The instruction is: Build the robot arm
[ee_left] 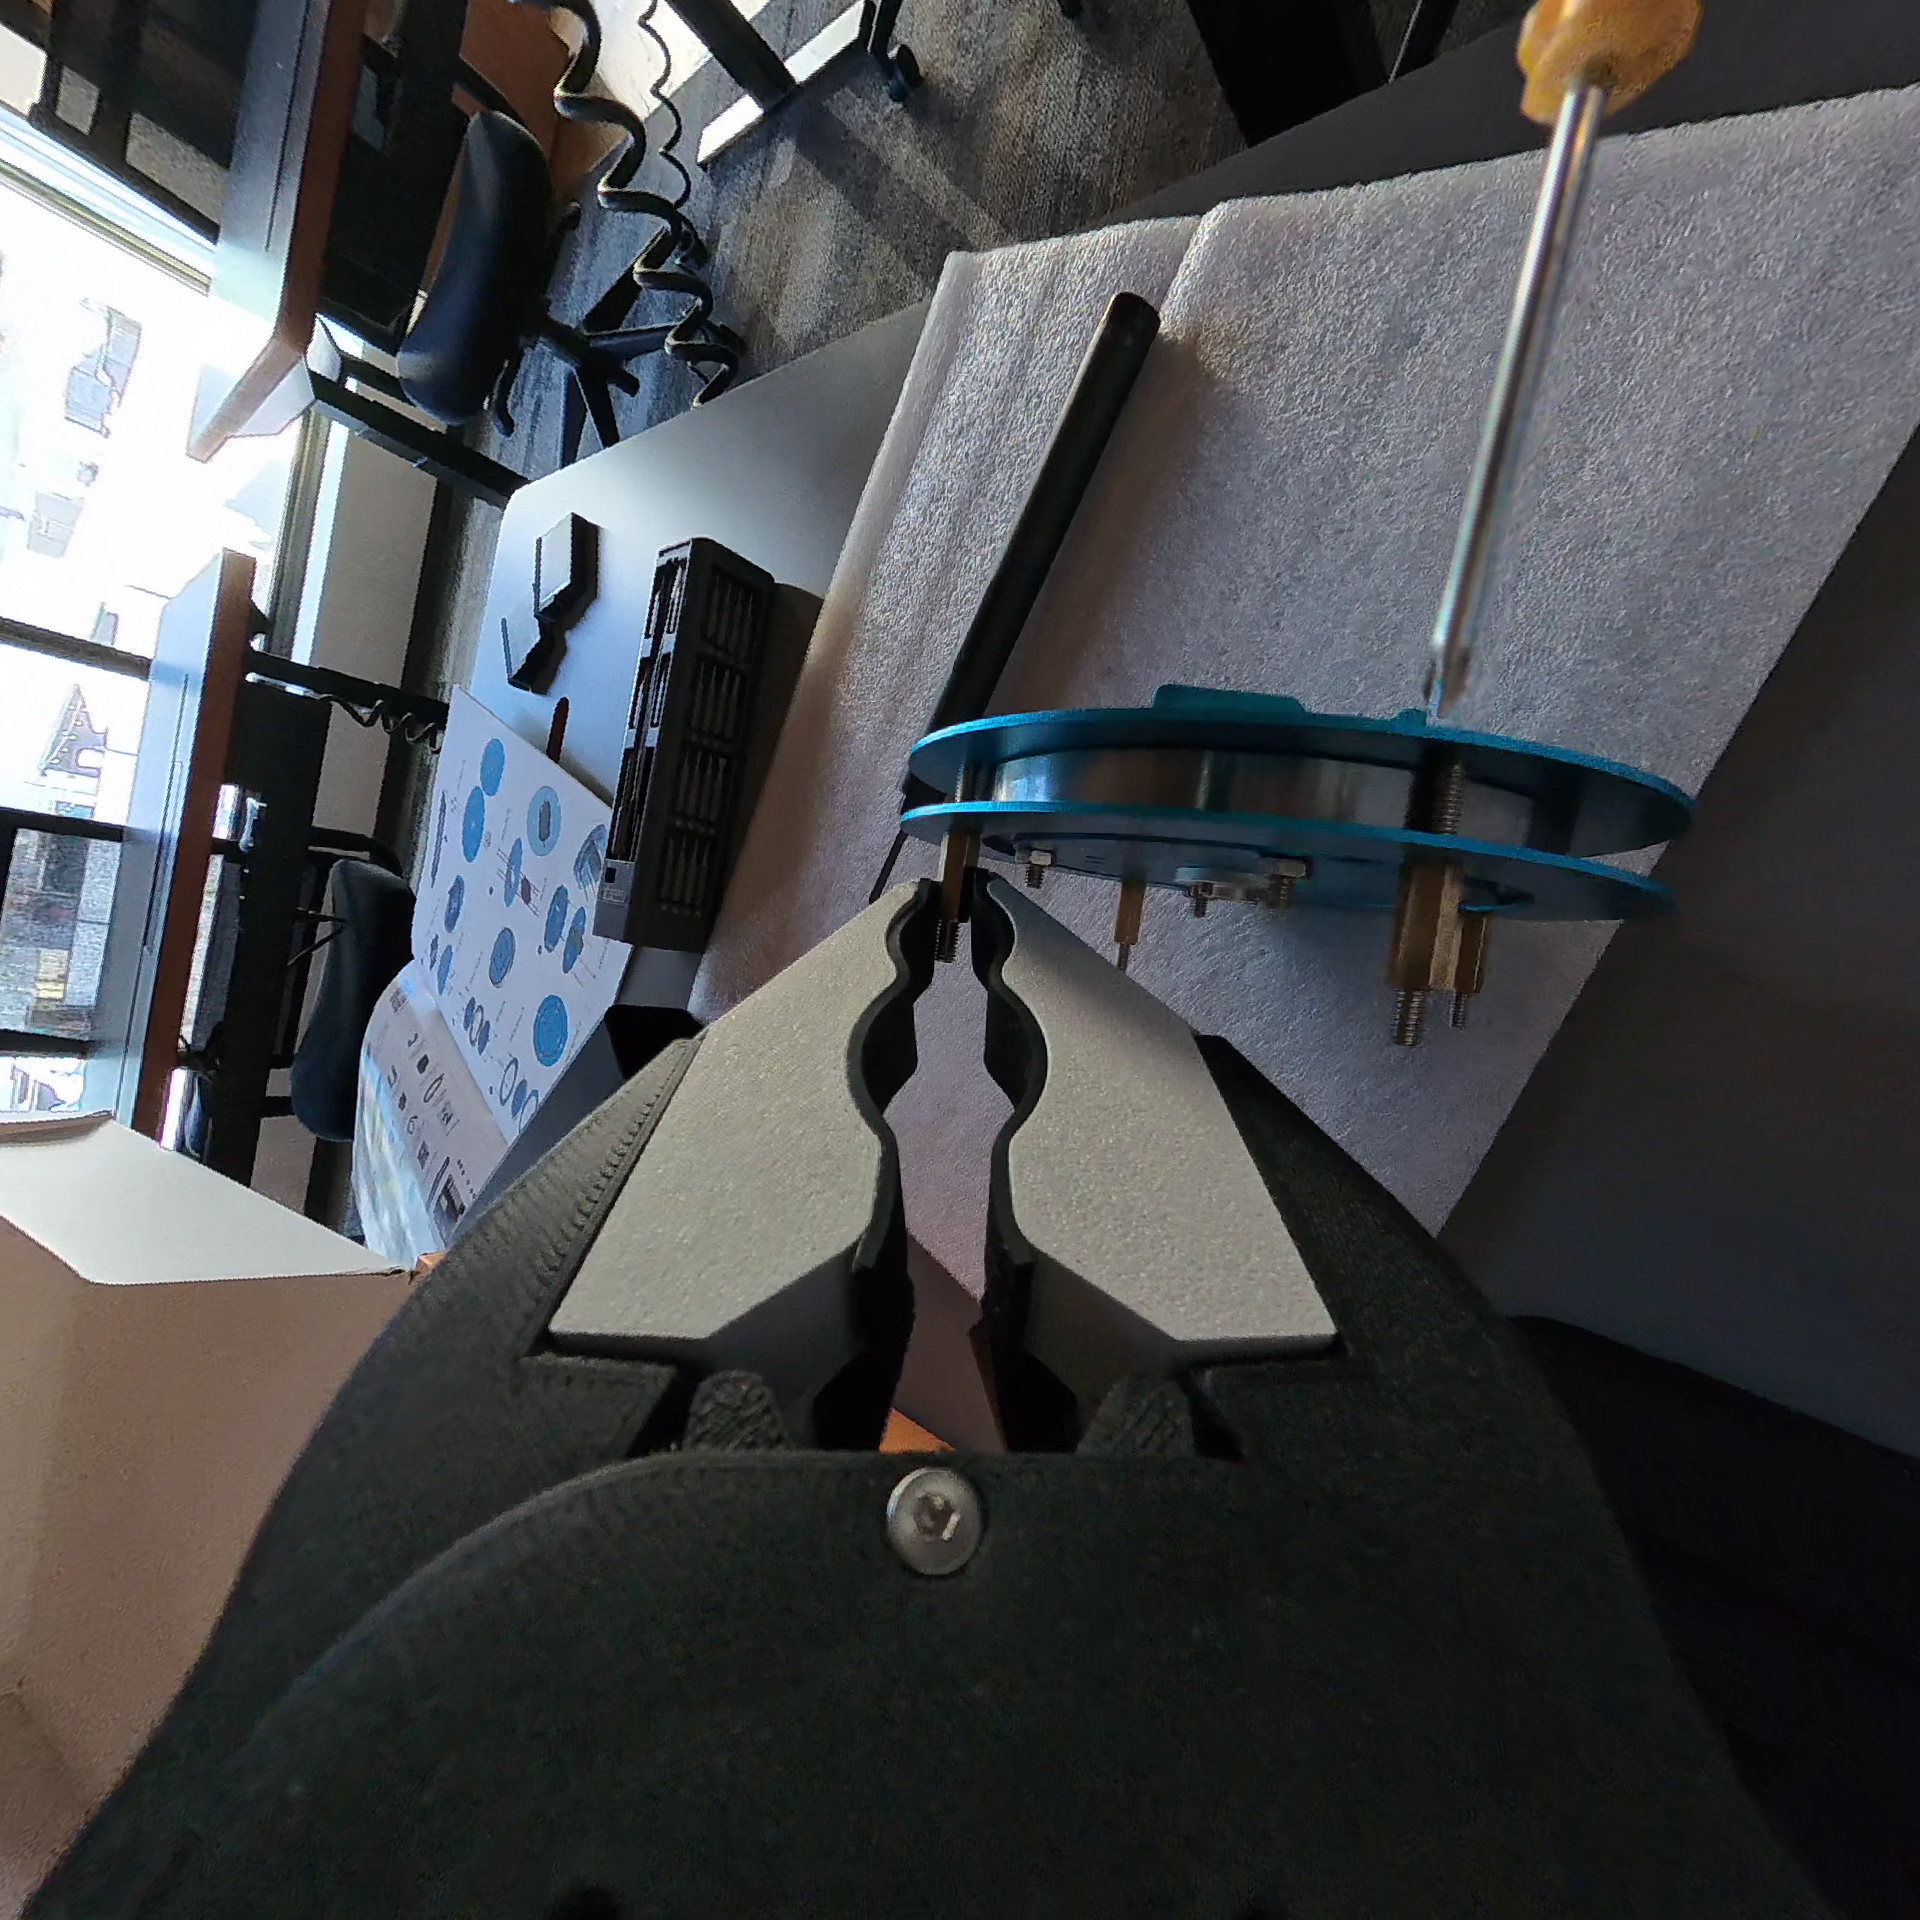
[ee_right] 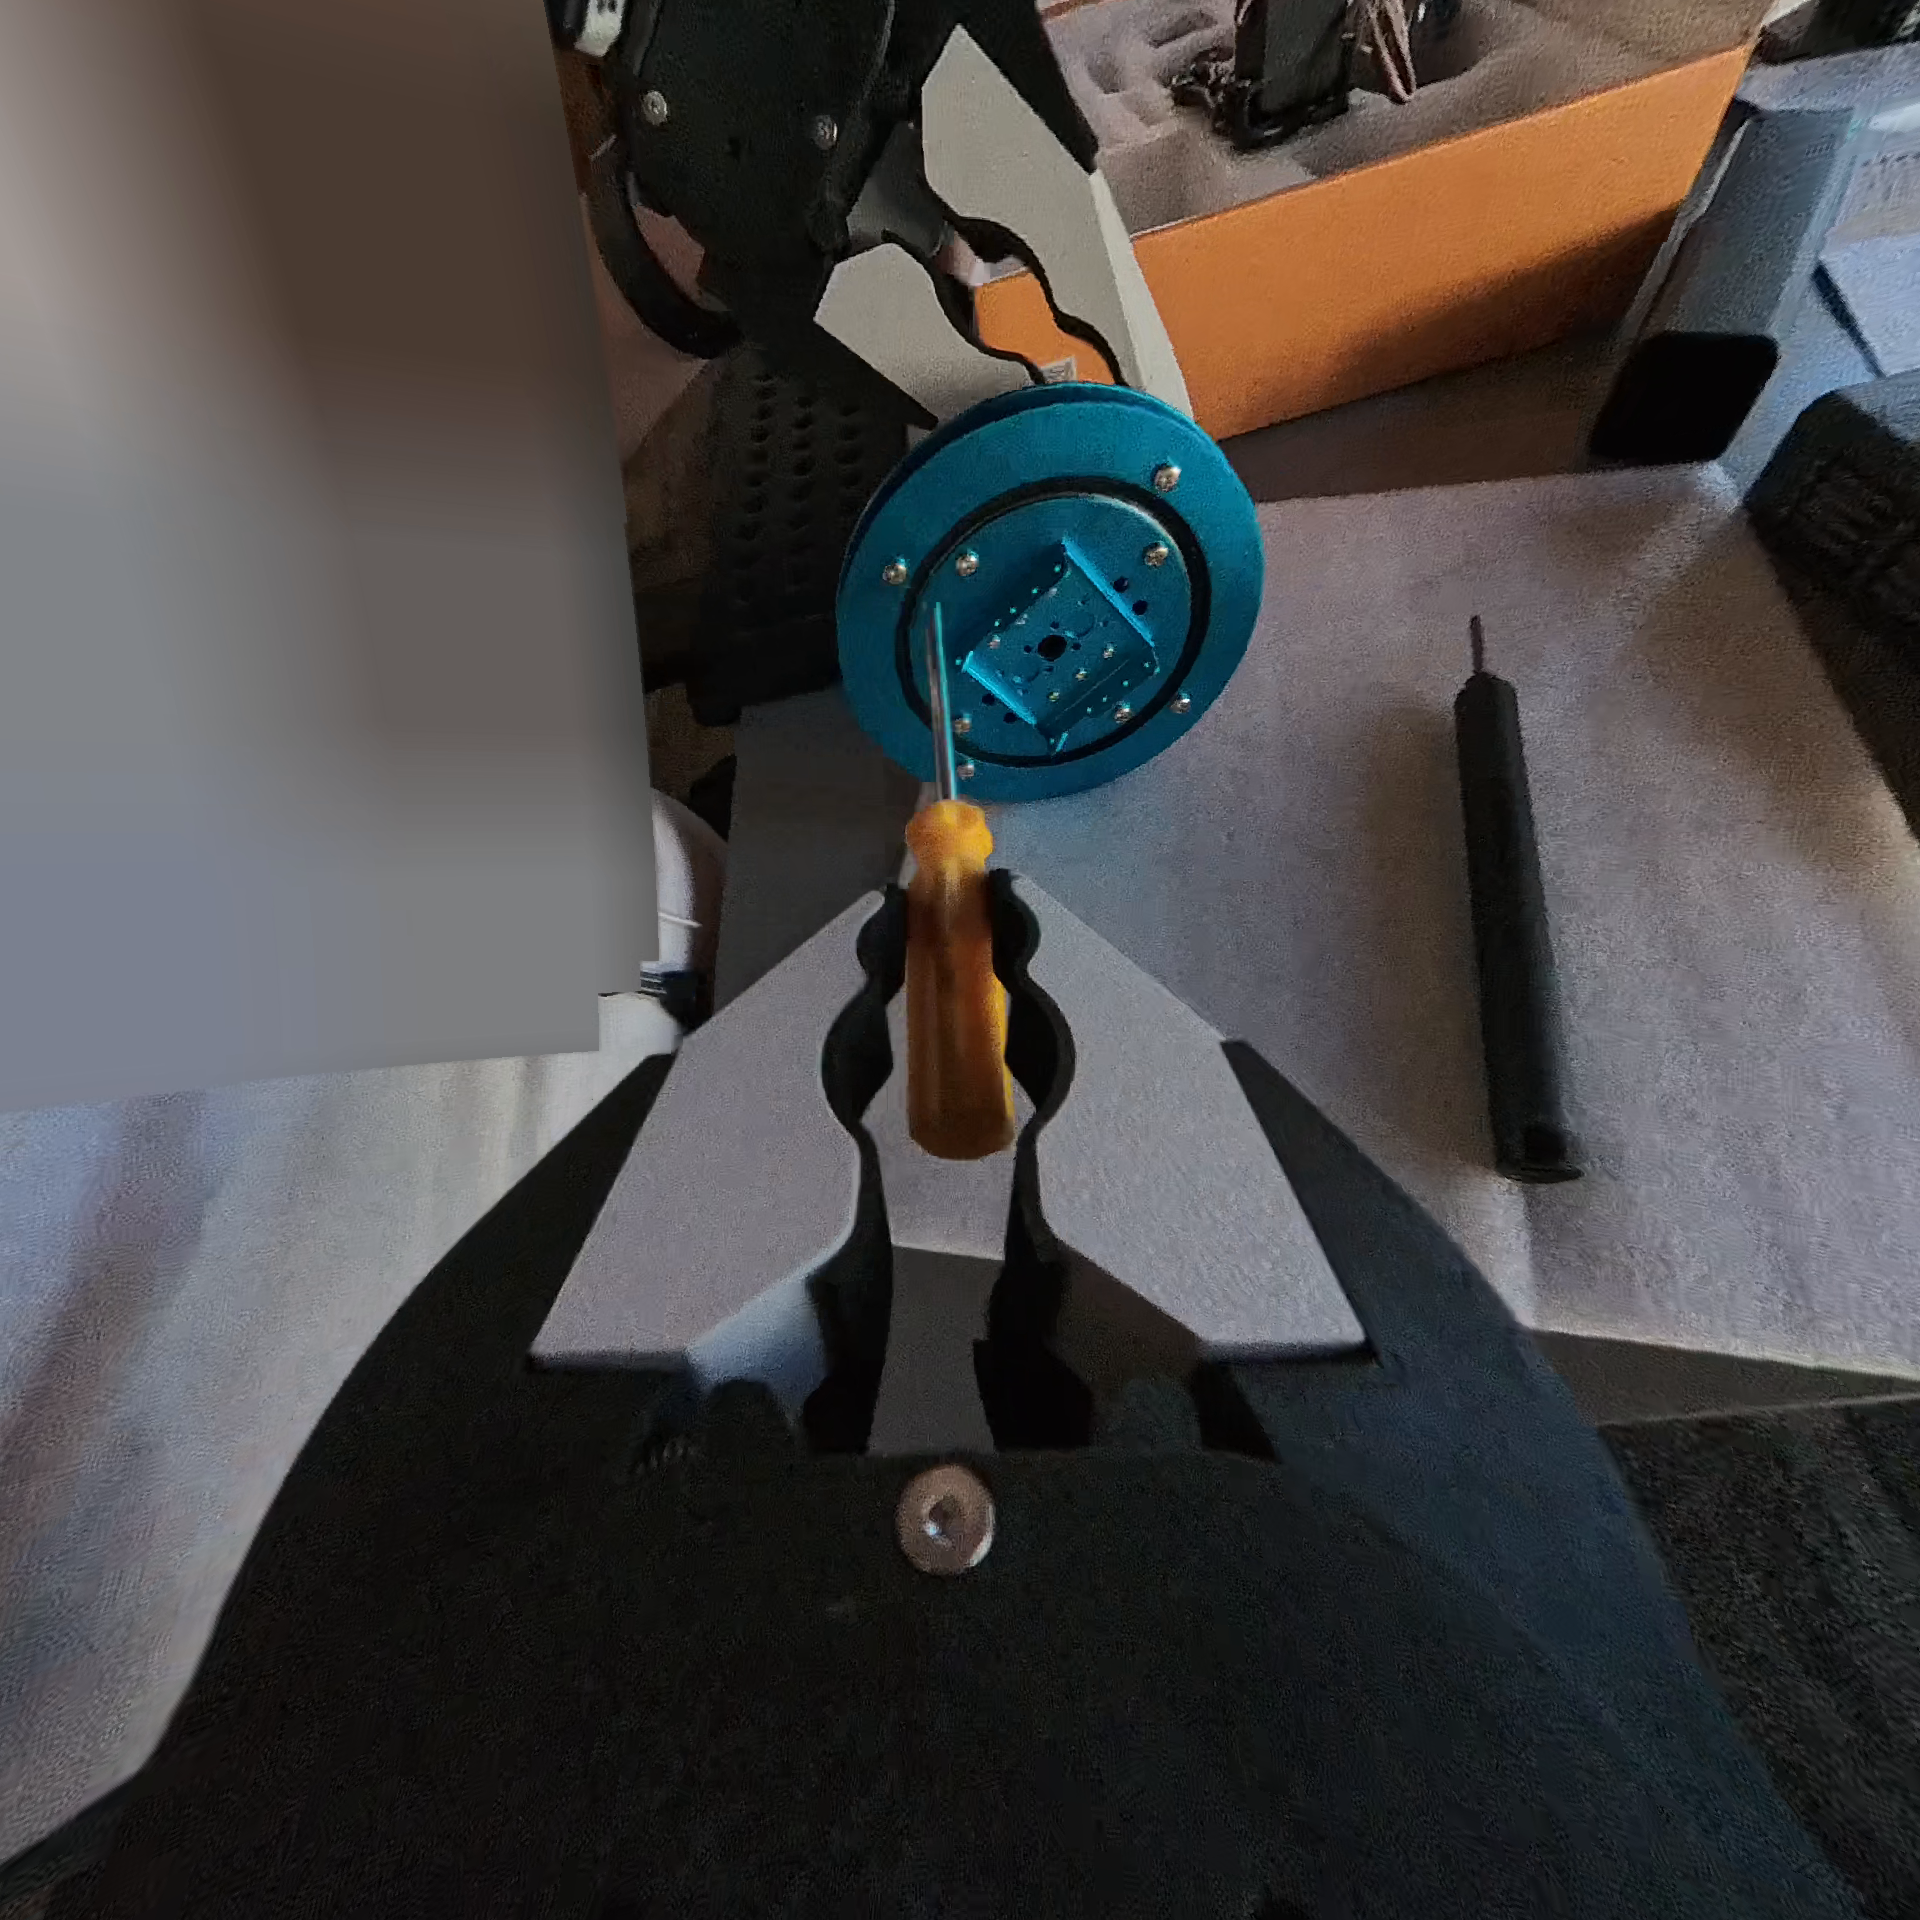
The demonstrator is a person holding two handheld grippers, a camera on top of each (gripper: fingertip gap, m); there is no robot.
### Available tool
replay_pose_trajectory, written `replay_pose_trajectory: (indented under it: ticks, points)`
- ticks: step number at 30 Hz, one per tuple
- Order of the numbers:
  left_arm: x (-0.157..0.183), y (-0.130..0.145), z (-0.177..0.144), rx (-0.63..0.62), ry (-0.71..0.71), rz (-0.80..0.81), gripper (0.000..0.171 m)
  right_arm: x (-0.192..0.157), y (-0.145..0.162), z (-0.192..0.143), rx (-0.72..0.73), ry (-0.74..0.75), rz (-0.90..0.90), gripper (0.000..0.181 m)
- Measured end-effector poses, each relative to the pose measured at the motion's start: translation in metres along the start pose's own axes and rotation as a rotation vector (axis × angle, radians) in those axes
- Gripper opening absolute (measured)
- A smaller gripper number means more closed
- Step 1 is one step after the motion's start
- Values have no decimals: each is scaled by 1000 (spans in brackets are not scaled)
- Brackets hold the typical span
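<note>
left gripper point(ee_left: 954, 899) pinches blue disc's point(ee_left: 1288, 774) standoff; right gripper point(ee_right: 948, 914) clamps screwdriver point(ee_right: 956, 997), tip toward disc.

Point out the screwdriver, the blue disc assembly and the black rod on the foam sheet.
screwdriver point(ee_right: 956, 1023): right wrist view, on its orange handle, clamped between the fingers.
blue disc assembly point(ee_right: 1049, 592): right wrist view, on its top face.
black rod point(ee_right: 1512, 914): right wrist view, middle of its shaft.

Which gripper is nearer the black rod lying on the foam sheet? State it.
Left, as far as can be judged. The left gripper grips a brass standoff close beside the black rod; the right gripper holds the screwdriver farther away.
</note>
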State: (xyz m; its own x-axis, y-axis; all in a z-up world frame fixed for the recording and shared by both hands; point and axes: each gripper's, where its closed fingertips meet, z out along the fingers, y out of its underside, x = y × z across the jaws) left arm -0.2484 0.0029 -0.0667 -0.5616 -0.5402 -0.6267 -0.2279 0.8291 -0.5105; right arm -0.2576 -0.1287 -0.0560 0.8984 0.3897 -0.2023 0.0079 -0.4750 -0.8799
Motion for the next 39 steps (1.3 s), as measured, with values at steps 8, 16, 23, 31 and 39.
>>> replay_pose_trajectory:
  ticks: [8, 16, 23, 31, 39]
  points:
    - [-7, 21, 7, -51, -32, -22, 4, 46, 62, 15, -234, 116, -116, 32]
    - [-7, 12, 5, 17, -79, 47, 4, 56, -60, 77, 39, -344, -324, 63]
    - [0, 7, -8, 67, -99, 62, 4, 51, -46, 122, -262, -783, -184, 50]
    - [-22, 57, -25, -154, -207, -68, 0, 38, -32, 128, -361, -903, -60, 12]
    - [-8, 39, -49, 50, 43, -846, 25, 41, -25, 125, -394, -877, 188, 12]
